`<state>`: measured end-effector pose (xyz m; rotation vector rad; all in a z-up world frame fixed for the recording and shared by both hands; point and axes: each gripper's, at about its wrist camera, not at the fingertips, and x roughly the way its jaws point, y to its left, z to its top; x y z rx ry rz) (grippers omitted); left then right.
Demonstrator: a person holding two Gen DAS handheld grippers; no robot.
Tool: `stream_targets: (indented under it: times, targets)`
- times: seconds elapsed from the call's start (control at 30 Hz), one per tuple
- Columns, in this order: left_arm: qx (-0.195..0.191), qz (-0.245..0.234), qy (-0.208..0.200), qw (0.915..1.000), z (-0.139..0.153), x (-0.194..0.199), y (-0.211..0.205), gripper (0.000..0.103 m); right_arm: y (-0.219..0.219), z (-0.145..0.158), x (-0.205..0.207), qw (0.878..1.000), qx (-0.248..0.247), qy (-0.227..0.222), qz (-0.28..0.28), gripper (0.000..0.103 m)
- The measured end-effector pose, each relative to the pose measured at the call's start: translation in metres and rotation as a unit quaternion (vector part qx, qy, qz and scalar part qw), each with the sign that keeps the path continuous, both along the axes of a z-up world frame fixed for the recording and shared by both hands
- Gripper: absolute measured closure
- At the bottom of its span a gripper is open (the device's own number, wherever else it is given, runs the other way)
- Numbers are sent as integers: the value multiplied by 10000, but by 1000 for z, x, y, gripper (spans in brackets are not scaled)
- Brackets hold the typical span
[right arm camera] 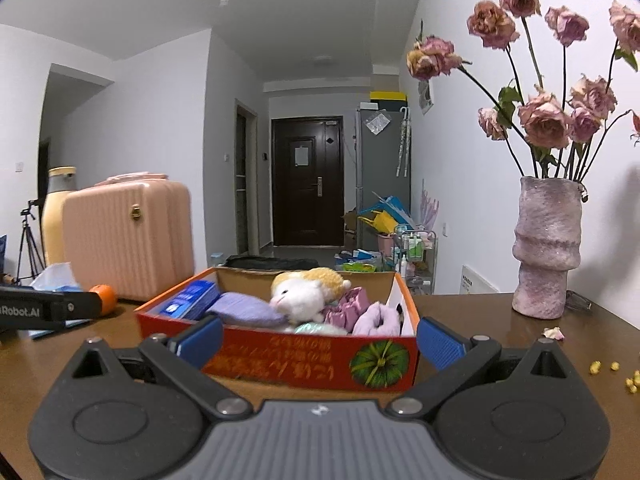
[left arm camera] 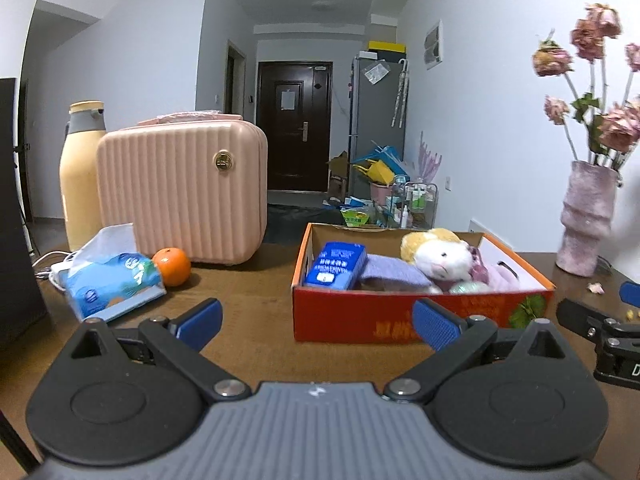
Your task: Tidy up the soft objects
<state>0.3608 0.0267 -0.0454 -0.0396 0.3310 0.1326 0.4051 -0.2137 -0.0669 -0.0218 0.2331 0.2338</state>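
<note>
Looks mostly wrapped up to me; the red cardboard box (right arm camera: 304, 364) on the tabletop (left arm camera: 248, 320) already has a pile of soft stuff in it: a white-and-yellow plush toy (right arm camera: 304, 296) in the middle, a lavender folded cloth (right arm camera: 244, 308) just left of it, a blue tissue pack (left arm camera: 336, 266) leaning at the left end, and some pink and lilac fuzzy bits (right arm camera: 378, 318) on the right side; there's also something pale green tucked at the front, too hidden to say what it is.

Both grippers are empty; the left gripper (left arm camera: 316, 322) has its fingers spread wide with nothing between them, hanging back from the front left of the box; the right gripper (right arm camera: 318, 342) is the same, fingers released, sitting right up against the box's front wall.

What's left, as far as I can judge: the soft pack of facial tissues (left arm camera: 114, 284) is outside the box, lying on the tabletop well to its left, next to an orange (left arm camera: 172, 266) and in front of the pink mini suitcase (left arm camera: 184, 188); if that counts as a soft object, it's probably the last one to go in; the orange, the suitcase, the yellow bottle (left arm camera: 78, 172) and the vase of dried roses (right arm camera: 546, 248) don't seem part of the job.
</note>
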Motion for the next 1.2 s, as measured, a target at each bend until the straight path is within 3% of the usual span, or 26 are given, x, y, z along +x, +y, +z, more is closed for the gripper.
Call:
stream_targets:
  times: [0.6, 0.93, 1.2]
  targets:
    - [-100, -539, -136, 9984, -16, -167, -21, 0, -10, -7, -154, 9999, -122, -88, 34, 0]
    - [28, -549, -139, 9984, -33, -214, -23, 0, -20, -14, -218, 9998, -129, 136, -121, 0]
    - [68, -576, -252, 9980, -30, -225, -26, 0, -23, -9, -237, 9996, -162, 110, -202, 0]
